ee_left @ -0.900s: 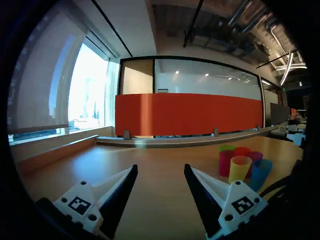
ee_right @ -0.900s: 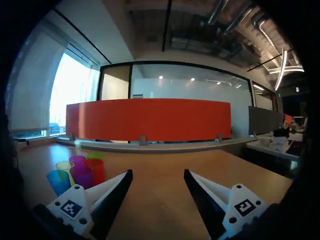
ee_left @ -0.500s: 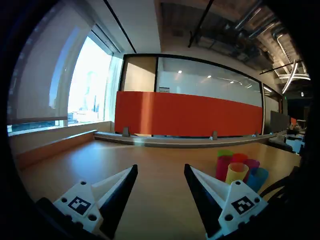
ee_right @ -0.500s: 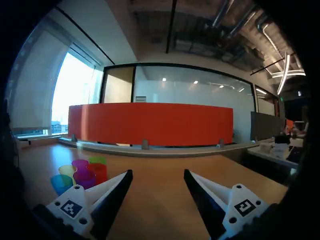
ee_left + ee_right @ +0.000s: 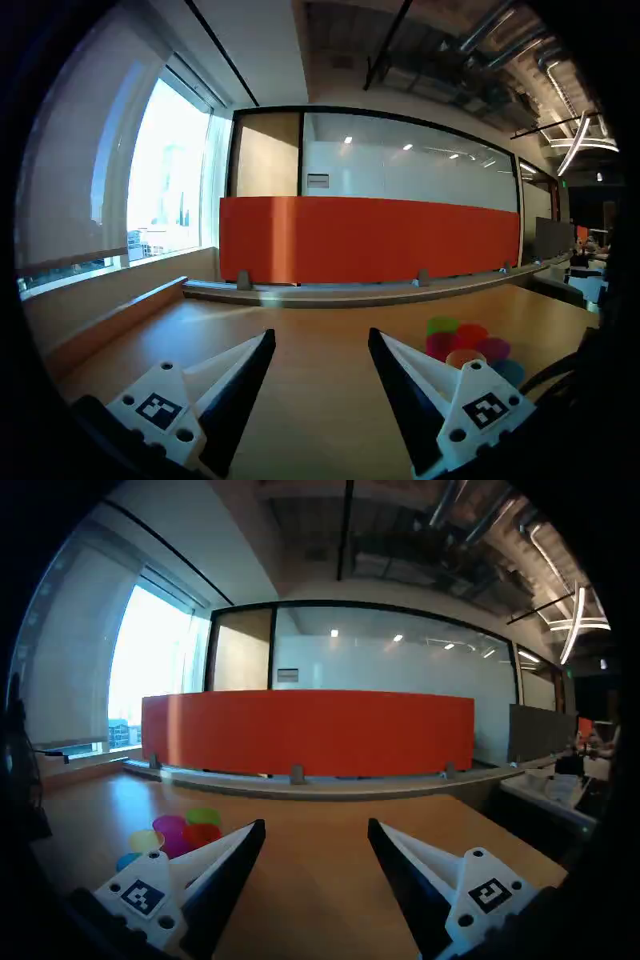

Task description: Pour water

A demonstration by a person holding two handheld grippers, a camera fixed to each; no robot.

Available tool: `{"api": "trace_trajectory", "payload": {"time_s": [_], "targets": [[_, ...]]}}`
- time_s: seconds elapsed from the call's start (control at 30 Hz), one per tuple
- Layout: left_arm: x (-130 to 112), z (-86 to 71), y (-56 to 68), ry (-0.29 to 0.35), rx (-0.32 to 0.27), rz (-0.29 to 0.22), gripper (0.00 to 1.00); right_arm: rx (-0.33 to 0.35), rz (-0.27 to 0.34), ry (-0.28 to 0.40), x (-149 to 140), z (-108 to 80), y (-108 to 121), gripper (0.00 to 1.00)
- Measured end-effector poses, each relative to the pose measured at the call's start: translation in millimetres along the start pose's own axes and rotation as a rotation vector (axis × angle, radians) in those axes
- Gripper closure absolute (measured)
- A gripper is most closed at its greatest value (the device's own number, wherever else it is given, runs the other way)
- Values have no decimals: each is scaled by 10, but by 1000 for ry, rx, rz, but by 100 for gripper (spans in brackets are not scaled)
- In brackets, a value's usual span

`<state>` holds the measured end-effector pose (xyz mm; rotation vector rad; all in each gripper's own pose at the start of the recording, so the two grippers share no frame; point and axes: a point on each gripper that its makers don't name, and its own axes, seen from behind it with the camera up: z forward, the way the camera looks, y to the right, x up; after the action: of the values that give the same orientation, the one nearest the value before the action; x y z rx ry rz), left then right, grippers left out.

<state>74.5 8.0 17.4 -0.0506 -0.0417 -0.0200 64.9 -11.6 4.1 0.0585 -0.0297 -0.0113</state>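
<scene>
Left gripper [image 5: 321,333] and right gripper [image 5: 316,822] both stand open and empty over the light-brown wooden table [image 5: 336,314], with the cluster of coloured plastic cups [image 5: 468,346] between them (tightly packed), so grasping one cup risks toppling its neighbours.

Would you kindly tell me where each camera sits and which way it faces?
Left gripper view: on the left tool, facing the orange partition across the table; open fingers show, coloured cups lower right.
Right gripper view: on the right tool, same heading; open fingers show, cups lower left.
Shared: partition, table, cups.
</scene>
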Motion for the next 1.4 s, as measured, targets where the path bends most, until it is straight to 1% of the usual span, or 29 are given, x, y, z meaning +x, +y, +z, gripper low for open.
{"api": "trace_trajectory", "payload": {"time_s": [0.1,0.27,0.4,0.5,0.6,0.77,0.87,1.0,1.1,1.2,1.3,1.4], "targets": [[169,41,16,7,-8,1,14,9,18,-13,96,8,1,1],[416,82,-3,7,0,8,14,18,51,-25,268,21,11,1],[588,108,1,14,-8,9,14,21,62,-39,373,46,31,1],[702,121,-8,12,-7,17,14,28,55,-45,446,63,33,1],[815,128,3,8,-10,25,14,34,31,-48,529,82,34,1],[980,146,80,4,-32,35,14,48,0,-40,719,101,-10,1],[1068,157,119,3,-42,32,14,59,-11,-36,825,109,-41,1],[1146,166,136,-1,-47,18,15,71,-22,-35,913,113,-71,1],[1164,171,129,-5,-49,9,14,79,-13,-38,907,111,-88,1],[1190,171,126,-7,-51,10,14,83,-1,-50,885,125,-90,1],[1210,170,137,-3,-55,16,15,83,10,-45,914,145,-89,1],[1214,173,161,-5,-64,18,14,85,5,-38,938,153,-99,1]]}}
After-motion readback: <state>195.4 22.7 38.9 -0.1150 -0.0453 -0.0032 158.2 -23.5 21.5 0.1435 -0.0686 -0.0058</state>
